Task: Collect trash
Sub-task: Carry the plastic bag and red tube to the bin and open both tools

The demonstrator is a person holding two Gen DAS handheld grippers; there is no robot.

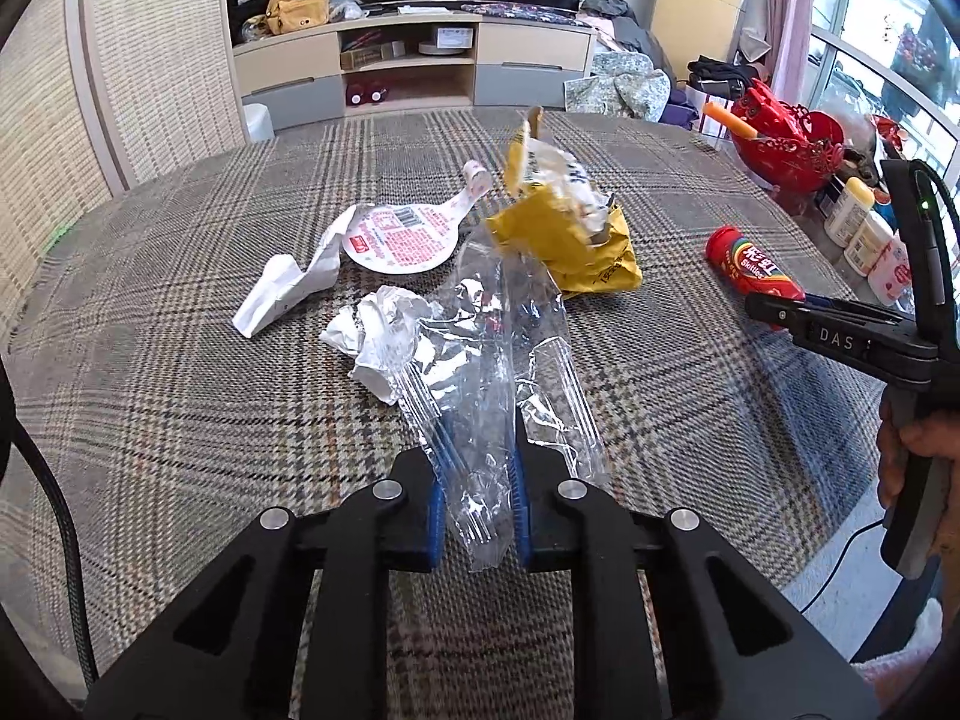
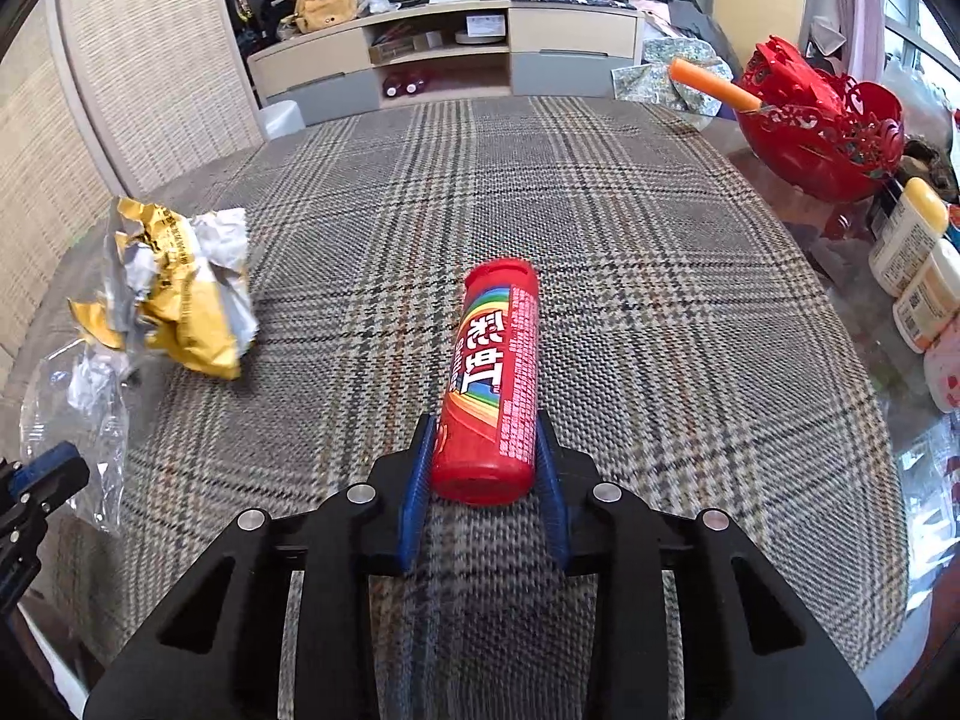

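Note:
Trash lies on a plaid tablecloth (image 1: 180, 372). My left gripper (image 1: 474, 426) is shut on a clear plastic wrapper (image 1: 480, 354), which is crumpled between its blue pads. Just beyond lie crumpled white paper (image 1: 384, 330), a round noodle-cup lid (image 1: 399, 237), a white paper strip (image 1: 282, 294) and a crumpled yellow snack bag (image 1: 570, 240). My right gripper (image 2: 485, 420) is shut on the near end of a red candy tube (image 2: 489, 372) that lies on the cloth and points away. The yellow bag (image 2: 174, 300) and wrapper (image 2: 78, 420) show at the left of the right wrist view.
A red openwork basket (image 2: 822, 132) and several lotion bottles (image 2: 918, 276) stand at the table's right edge. Woven chair backs (image 1: 150, 60) rise at the left. A TV cabinet (image 1: 414, 60) stands behind the table. A person's hand (image 1: 918, 456) holds the right gripper's handle.

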